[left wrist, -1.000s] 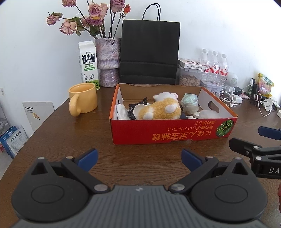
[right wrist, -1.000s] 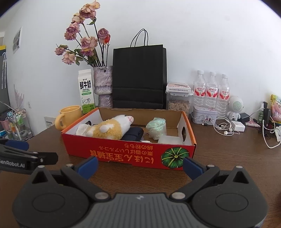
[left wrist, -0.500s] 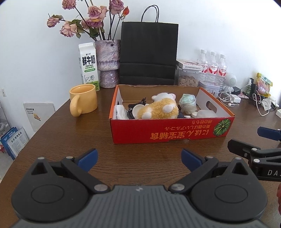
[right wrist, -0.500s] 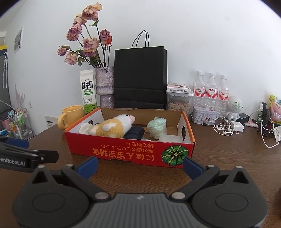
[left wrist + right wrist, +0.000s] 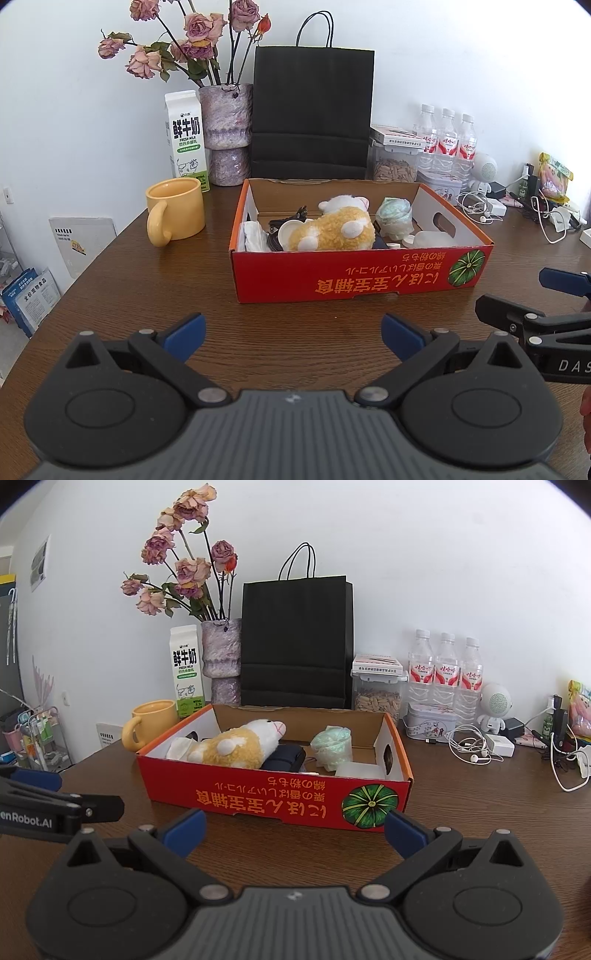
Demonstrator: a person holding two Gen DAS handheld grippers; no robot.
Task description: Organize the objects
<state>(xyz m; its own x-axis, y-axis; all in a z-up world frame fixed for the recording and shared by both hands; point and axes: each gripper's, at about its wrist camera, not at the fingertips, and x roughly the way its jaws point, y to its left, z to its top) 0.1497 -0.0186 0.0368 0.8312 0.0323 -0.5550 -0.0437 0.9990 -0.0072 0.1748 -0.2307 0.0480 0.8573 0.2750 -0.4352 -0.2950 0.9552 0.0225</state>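
My left gripper hangs over the dark brown wooden table with its blue-tipped fingers spread wide and nothing between them. My right gripper sits the same way, fingers far apart and empty; in the left view it pokes in at 3 o'clock, side-on.

The red cardboard tray with orange lettering and a green pumpkin print lies dead ahead at 12 o'clock from both grippers, apart from their tips. Inside it a yellow-and-white plush toy lies on its side near the middle. At the toy's 9 o'clock there is a white crumpled tissue against the left wall, plus a small round white disc and some black cable pieces I cannot make out clearly. At the toy's 3 o'clock stands a pale green wrapped bundle, and nearer the front right corner a clear plastic piece. From the right view a dark navy pouch shows, touching the plush.

Outside the tray, at its 10 o'clock, stands a yellow ceramic mug, upright, handle toward me. Behind it stand a white-and-green milk carton and a mottled purple vase of dried roses. A black paper shopping bag stands against the wall at the tray's 12 o'clock, and three clear water bottles at 1 o'clock.
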